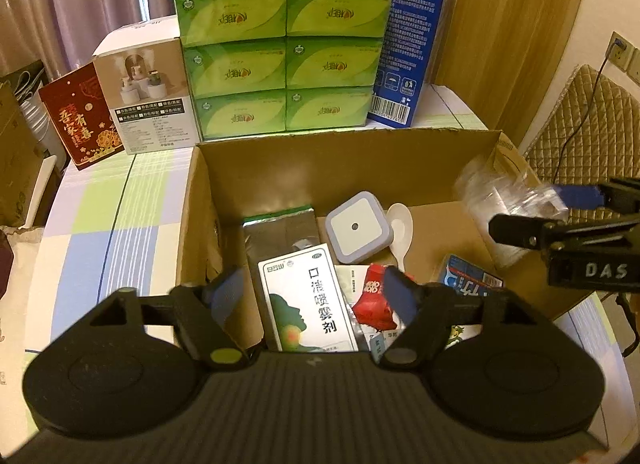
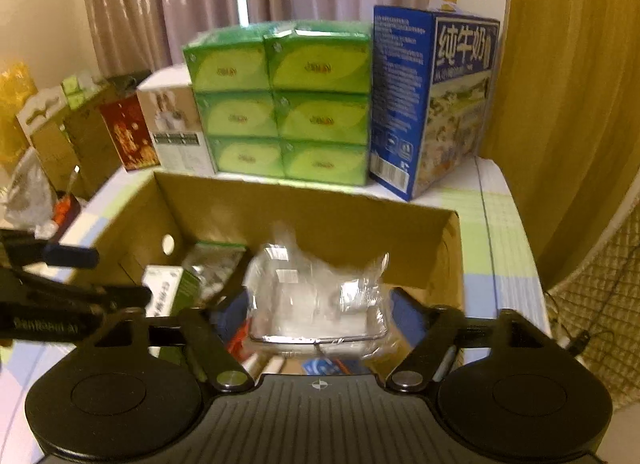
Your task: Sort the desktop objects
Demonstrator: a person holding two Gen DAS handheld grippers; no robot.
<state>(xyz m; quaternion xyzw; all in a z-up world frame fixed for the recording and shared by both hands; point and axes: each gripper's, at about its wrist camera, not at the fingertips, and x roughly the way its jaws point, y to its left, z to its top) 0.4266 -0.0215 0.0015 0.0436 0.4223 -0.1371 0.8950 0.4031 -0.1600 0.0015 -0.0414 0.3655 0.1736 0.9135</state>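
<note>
Brown corrugated cardboard box (image 1: 208,199) holds a white-green spray carton (image 1: 306,300). Crinkled clear plastic bag (image 2: 316,300) sits between the wide-spread right gripper (image 2: 318,316) pads, contact unclear. Left gripper (image 1: 312,296) spread wide, empty.

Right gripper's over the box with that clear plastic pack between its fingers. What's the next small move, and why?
Probably lift the right gripper straight back out of the box. Its jaws stand wide, and the plastic pack sits between them, blurred, seemingly free of the pads and over the box interior, so the drop looks done. The left gripper is open too, with nothing gripped.
</note>
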